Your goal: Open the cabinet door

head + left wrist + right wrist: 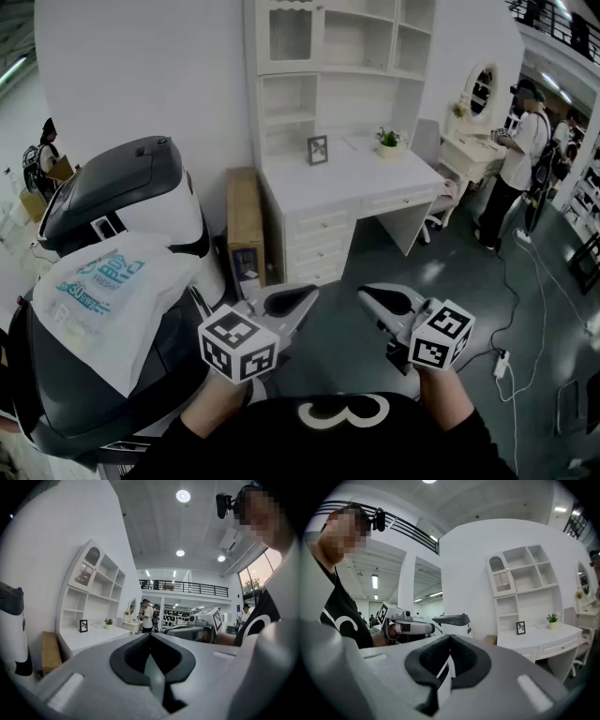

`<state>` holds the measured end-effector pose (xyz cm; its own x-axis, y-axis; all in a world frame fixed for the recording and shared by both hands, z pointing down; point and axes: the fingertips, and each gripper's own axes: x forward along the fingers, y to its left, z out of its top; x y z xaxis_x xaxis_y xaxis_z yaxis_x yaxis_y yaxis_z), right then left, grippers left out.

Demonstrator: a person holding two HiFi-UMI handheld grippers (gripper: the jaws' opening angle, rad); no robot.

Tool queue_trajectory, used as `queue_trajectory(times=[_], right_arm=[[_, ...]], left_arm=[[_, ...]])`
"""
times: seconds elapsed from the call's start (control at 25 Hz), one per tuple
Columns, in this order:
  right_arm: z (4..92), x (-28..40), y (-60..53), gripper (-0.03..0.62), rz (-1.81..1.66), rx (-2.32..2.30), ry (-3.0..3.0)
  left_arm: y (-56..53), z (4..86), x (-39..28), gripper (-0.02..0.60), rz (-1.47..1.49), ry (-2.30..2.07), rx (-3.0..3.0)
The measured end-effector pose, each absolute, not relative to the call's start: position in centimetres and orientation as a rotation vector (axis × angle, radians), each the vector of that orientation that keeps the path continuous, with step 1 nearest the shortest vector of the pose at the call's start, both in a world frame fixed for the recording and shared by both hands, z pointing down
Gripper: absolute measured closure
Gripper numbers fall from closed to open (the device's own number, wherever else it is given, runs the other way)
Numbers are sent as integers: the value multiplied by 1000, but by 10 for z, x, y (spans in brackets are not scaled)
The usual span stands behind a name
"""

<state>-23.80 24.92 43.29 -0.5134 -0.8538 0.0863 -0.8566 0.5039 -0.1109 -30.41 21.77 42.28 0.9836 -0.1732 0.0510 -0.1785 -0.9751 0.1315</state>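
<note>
Close to the person's chest, the left gripper and the right gripper are held level, side by side and apart. Each has its jaws pressed together with nothing between them. Both are well short of the white desk that stands against the wall ahead. The cabinet door, a glazed panel, sits closed at the upper left of the shelf unit above the tabletop. A picture frame and a small plant stand on the tabletop. To the left, a plastic bag lies on a large grey and white machine.
</note>
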Motion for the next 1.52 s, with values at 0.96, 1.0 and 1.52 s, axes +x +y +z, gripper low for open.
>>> queue_trajectory(times=[0.96, 1.0, 1.52], right_arm=[[453, -189, 220, 592, 341, 1591, -2710], [453, -185, 215, 592, 337, 1591, -2714], [462, -75, 81, 592, 390, 1546, -2781]], left_arm=[[186, 440, -258, 572, 110, -223, 2978], [182, 441, -254, 572, 114, -225, 2980], [51, 454, -140, 572, 180, -310, 2943]])
